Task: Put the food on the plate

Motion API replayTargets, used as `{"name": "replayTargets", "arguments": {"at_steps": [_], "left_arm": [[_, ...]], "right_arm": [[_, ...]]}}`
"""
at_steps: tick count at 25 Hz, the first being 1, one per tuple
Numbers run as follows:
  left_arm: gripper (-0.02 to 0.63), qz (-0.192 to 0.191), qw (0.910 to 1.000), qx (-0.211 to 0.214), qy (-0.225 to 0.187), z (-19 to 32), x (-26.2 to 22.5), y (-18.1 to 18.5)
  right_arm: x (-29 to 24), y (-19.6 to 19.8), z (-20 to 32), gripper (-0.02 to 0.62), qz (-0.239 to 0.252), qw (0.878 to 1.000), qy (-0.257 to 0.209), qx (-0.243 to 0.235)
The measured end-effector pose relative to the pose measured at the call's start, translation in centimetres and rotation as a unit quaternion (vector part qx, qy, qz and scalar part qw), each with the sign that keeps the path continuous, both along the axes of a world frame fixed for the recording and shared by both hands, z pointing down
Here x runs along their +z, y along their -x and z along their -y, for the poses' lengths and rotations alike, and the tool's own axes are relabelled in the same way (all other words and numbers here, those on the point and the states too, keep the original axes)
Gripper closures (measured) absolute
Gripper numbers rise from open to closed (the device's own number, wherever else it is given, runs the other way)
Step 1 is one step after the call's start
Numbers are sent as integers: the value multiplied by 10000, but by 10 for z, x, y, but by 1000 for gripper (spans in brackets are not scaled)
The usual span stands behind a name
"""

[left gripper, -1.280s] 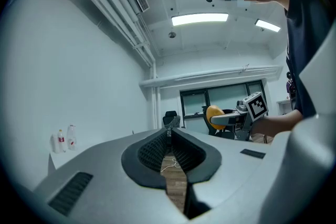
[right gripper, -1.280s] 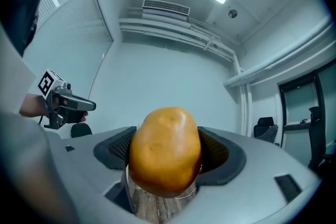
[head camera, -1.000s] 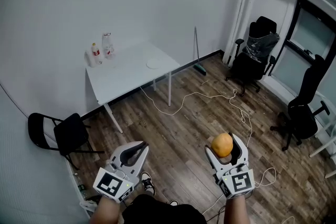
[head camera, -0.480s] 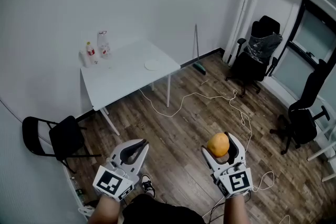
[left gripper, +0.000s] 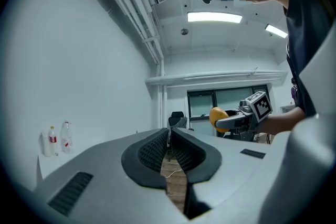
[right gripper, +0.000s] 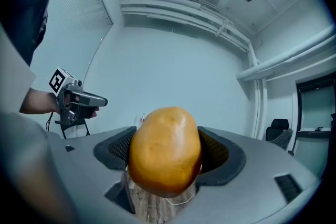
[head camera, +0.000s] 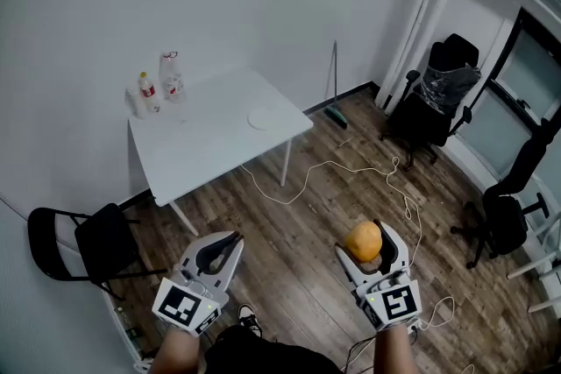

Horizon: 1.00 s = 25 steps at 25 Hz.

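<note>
Forward, right claw (head camera: pixel 373 243) around apparent mango (right gripper: pixel 165 150)

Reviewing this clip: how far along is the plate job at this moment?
Done: the orange-yellow food item is picked up, clamped in the right gripper. In hand: it is held over the wooden floor, well short of the white table. Left: reaching the table and setting the food on the plate, which looks bare from here. The left gripper is shut and empty.
</note>
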<state>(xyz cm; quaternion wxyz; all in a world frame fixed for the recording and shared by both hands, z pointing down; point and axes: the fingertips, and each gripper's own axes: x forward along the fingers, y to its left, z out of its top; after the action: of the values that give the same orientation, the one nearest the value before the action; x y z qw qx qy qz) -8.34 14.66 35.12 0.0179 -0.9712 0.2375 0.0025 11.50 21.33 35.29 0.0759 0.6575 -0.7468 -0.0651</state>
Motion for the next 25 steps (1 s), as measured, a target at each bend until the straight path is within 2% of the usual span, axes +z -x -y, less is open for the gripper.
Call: {"name": "replayTargets", "arguments": {"at_steps": [5,15,20,25], "left_arm": [[565,-31,10000,1,56,65,8,20],[564,-15,9999,0,127,151,16,52],[564,1,9999,-67,144,179,15,47],[563,80,9999,-35,133,200,22,21]], "right_arm": [[5,21,71,221,21,10000,74,-59],[15,61,171,221,127,9996,99,-222],[12,61,199,221,140,9994,85,-319],[18,35,230,221,209,9990,30,-404]]}}
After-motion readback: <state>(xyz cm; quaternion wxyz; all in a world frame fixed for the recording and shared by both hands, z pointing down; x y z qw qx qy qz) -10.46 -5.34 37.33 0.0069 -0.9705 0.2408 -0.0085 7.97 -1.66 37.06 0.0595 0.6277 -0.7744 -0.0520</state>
